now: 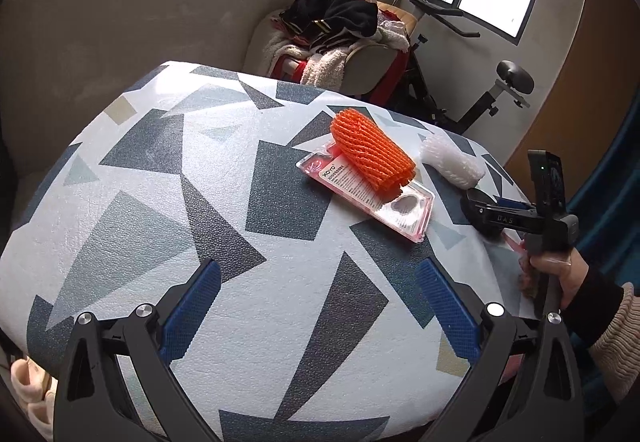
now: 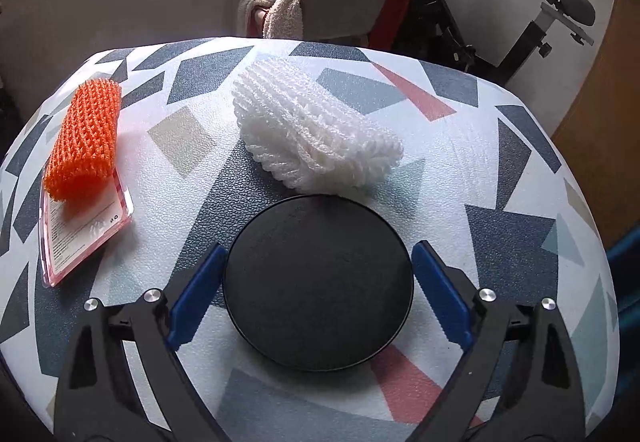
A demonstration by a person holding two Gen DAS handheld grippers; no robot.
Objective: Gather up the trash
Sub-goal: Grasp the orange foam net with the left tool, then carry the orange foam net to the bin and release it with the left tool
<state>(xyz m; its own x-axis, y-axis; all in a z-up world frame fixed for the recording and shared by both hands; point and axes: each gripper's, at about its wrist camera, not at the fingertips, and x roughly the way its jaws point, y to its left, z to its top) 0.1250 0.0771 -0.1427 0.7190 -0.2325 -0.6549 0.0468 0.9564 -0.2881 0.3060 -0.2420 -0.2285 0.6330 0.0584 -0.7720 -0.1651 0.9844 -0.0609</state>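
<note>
Right wrist view: your right tool is standing apart around a black disc; white foam net is lying crumpled, touching it. Left tool is gaping, empty.

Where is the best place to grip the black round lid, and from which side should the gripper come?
Grip the black lid across its rim, coming down from above. It lies flat and round, so opposite edges fit the right gripper, whose fingers already straddle it.

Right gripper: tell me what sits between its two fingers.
A black round disc lies on the table between the open right gripper's blue pads, seen in the right wrist view.
</note>
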